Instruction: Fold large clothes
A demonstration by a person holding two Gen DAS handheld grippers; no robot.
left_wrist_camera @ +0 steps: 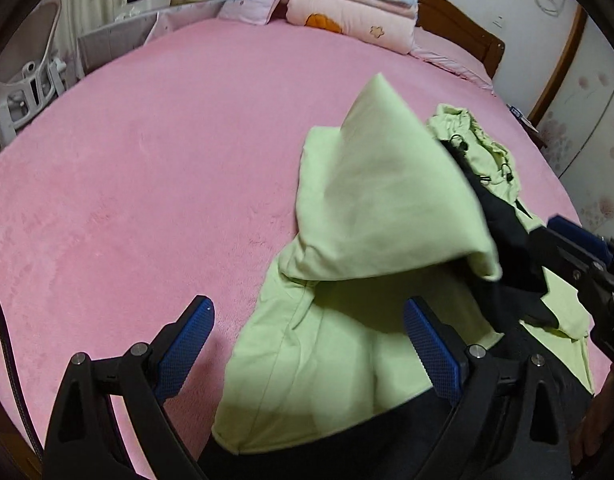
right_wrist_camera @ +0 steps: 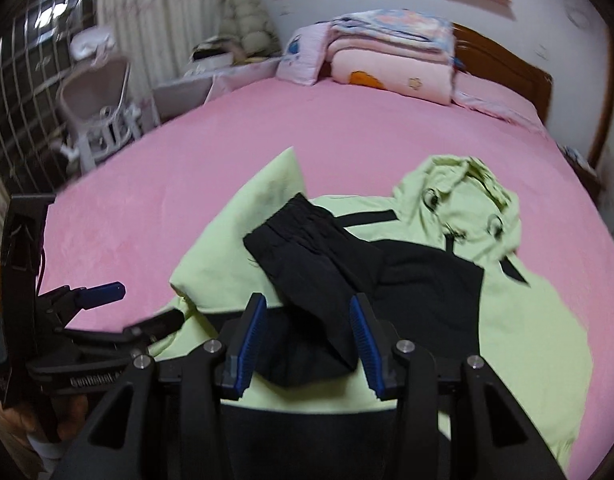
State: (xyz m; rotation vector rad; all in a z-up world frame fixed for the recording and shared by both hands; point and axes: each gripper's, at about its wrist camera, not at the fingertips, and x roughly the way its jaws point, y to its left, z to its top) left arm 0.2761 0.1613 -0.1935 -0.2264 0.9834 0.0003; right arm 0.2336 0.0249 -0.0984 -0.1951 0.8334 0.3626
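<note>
A light green and black hooded jacket [right_wrist_camera: 519,320] lies on the pink bed [right_wrist_camera: 347,128], hood [right_wrist_camera: 479,204] toward the headboard. Its left sleeve, with a black cuff [right_wrist_camera: 319,248], is folded across the chest. In the left wrist view the green sleeve [left_wrist_camera: 387,200] is humped over the body. My left gripper [left_wrist_camera: 307,320] is open over the jacket's lower left edge, holding nothing. My right gripper [right_wrist_camera: 307,316] is open, its blue pads [right_wrist_camera: 251,340] on either side of the black cuffed sleeve end without closing on it. The left gripper also shows at the left of the right wrist view [right_wrist_camera: 139,308].
Folded pink quilts [left_wrist_camera: 347,8] and a pillow [left_wrist_camera: 251,0] are stacked by the wooden headboard [left_wrist_camera: 459,28]. A white chair [right_wrist_camera: 99,92] and a low bedside cabinet [right_wrist_camera: 187,92] stand left of the bed. A wardrobe [left_wrist_camera: 587,132] stands at the right. Bare pink sheet spreads left of the jacket.
</note>
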